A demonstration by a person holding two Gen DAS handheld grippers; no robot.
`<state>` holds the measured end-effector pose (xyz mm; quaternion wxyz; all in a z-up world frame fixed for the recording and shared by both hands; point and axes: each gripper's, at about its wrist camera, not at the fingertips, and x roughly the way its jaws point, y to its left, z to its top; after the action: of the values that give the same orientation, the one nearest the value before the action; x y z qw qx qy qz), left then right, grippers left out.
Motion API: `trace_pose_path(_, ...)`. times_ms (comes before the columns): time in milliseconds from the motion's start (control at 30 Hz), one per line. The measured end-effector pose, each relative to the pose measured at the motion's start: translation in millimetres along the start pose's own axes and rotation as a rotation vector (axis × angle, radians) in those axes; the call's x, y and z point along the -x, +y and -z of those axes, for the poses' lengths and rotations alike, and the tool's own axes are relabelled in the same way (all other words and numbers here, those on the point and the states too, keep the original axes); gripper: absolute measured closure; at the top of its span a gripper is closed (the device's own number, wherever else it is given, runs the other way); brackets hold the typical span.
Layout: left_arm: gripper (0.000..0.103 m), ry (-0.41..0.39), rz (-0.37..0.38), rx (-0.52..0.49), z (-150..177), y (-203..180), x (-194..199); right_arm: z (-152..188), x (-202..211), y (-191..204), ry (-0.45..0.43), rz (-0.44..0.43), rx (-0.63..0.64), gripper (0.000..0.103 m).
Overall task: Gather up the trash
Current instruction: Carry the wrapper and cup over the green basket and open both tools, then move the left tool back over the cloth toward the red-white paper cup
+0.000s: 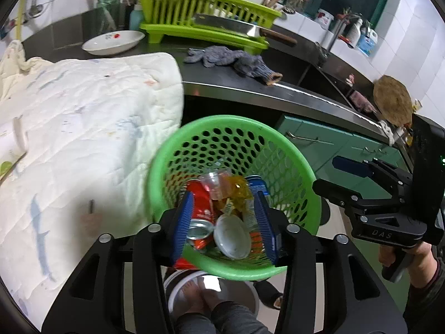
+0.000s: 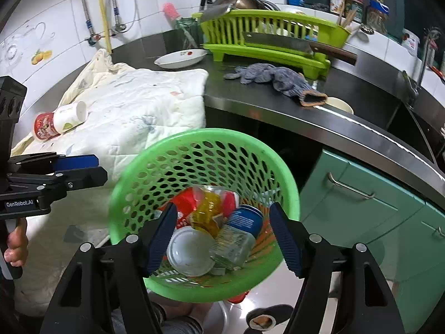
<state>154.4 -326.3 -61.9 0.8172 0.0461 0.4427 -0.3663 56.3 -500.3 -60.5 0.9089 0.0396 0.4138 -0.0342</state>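
left tool: over the green basket, jaws apart, nothing between the pads; looks like a drop spot.
right tool: also above basket, jaws wide apart, empty.
basket: below the counter edge, beside the quilt; holds red can, blue can, white lid, yellow wrapper.
remaining trash: paper cup lying on its side on the quilt, well apart from basket.
next: likely left tool fetches cup, being nearer.
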Motion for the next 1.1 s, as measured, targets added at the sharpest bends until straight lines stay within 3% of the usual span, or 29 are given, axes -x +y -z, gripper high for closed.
trace_pose_path(400,0.056,-0.077,-0.121,0.08,17,57,51,-17,-10,50,-0.009,-0.062,0.092,0.03)
trace_pose_path(967,0.053,-0.235,-0.433,0.349,39,215,156,-63,-40,144,-0.013,-0.181,0.227,0.028)
trace_pose_path(1100,0.051,-0.246,-0.462,0.392,43,241,171,-75,-51,172,-0.01,-0.216,0.271,0.028)
